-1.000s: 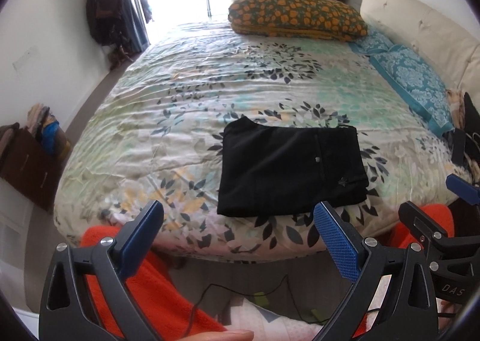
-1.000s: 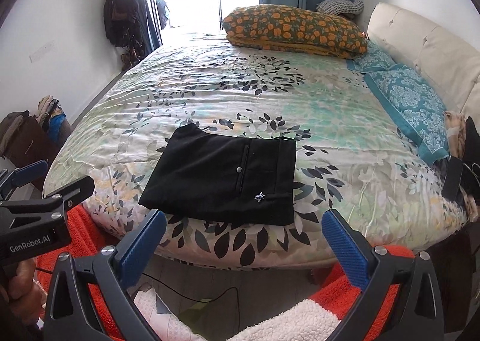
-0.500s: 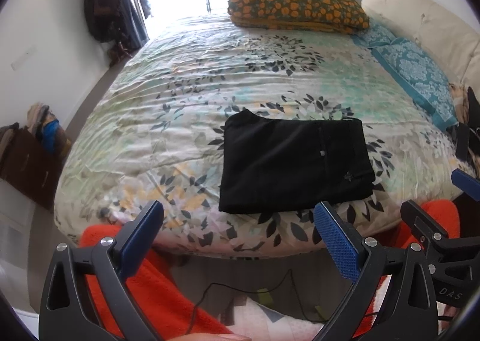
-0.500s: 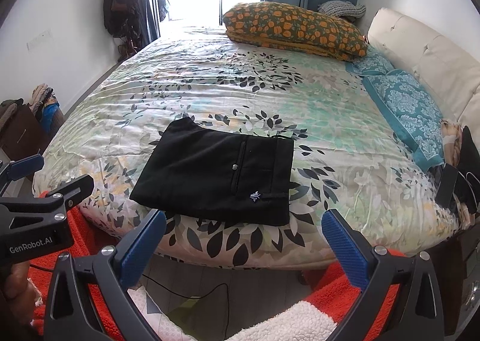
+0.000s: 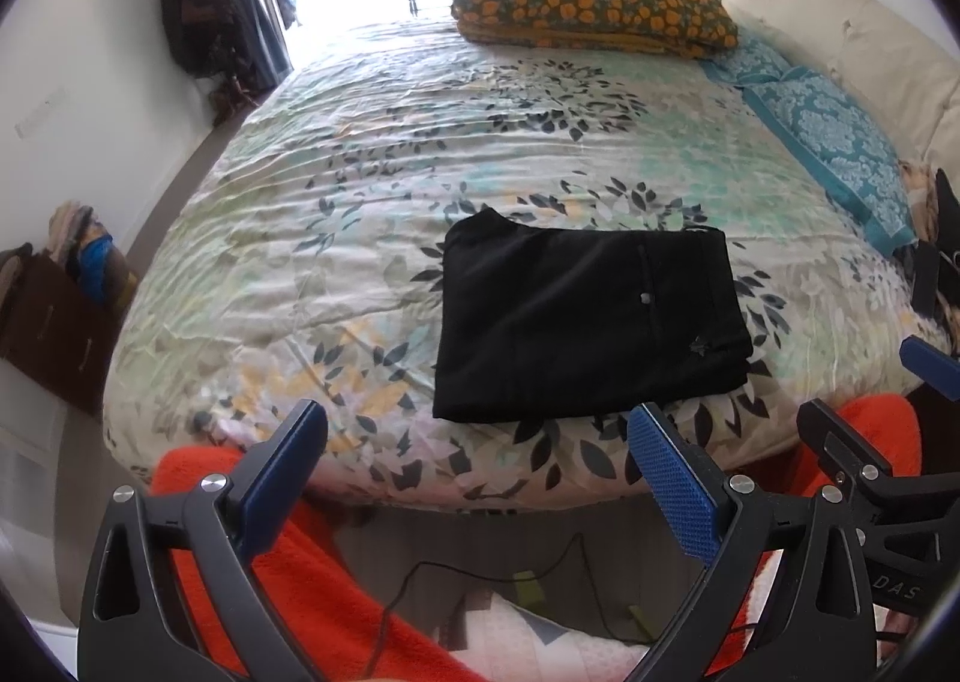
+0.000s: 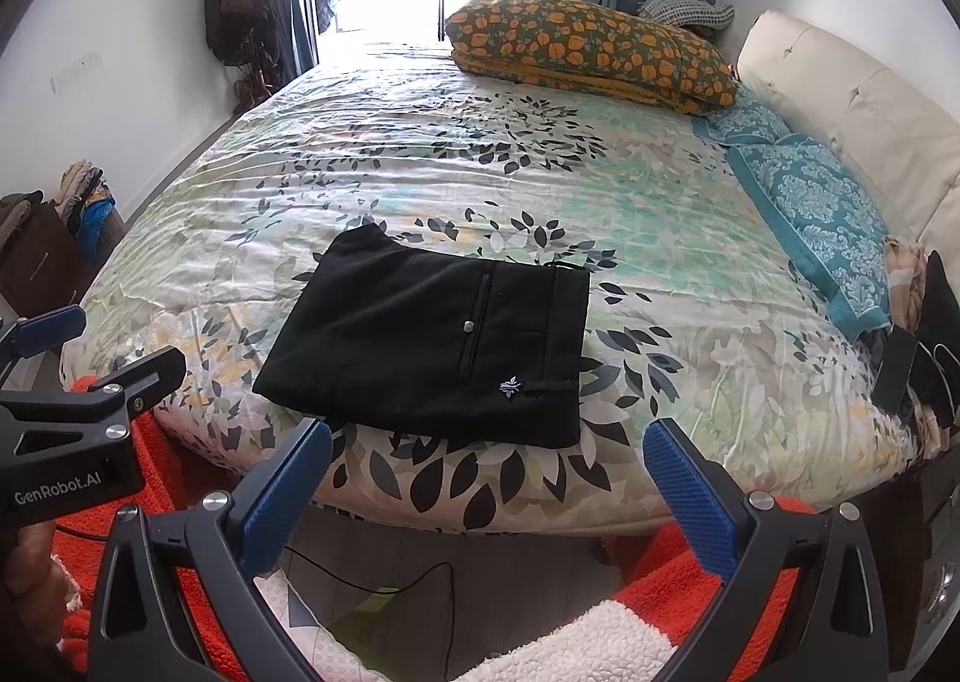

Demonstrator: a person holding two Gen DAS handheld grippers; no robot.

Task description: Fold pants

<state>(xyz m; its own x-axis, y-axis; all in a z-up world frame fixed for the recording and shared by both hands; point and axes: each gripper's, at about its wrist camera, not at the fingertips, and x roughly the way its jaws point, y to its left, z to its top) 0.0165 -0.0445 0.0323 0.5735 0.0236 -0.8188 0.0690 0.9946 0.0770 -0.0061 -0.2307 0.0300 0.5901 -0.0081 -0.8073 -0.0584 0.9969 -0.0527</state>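
A: What lies ahead of the tools?

B: One pair of black pants, folded into a flat, roughly rectangular packet of matte woven cloth. A small metal button and a tiny pale embroidered mark show on the top face. It rests on the bedspread, just beyond and between the tips of the left gripper, near the bed's closest edge.

A: And from the other tool?

B: The same packet sits ahead and slightly left of the right gripper. Its near edge lies just short of where the quilt rolls over the mattress side.

A: Are the tools holding anything?

B: No. Both are spread wide, with nothing between them. Each has two blue fingers with a fine dimpled grip surface, on black frames.

A: Texture of the bedding?

B: Thin, crinkled cotton printed with dark leaves on pale green and cream.

A: Room to move?

B: Broad bare quilt lies beyond and to the left of the pants. Farther off sit one orange-flowered pillow and two teal damask pillows along the cream padded headboard on the right. Orange fleece shows below both tools.
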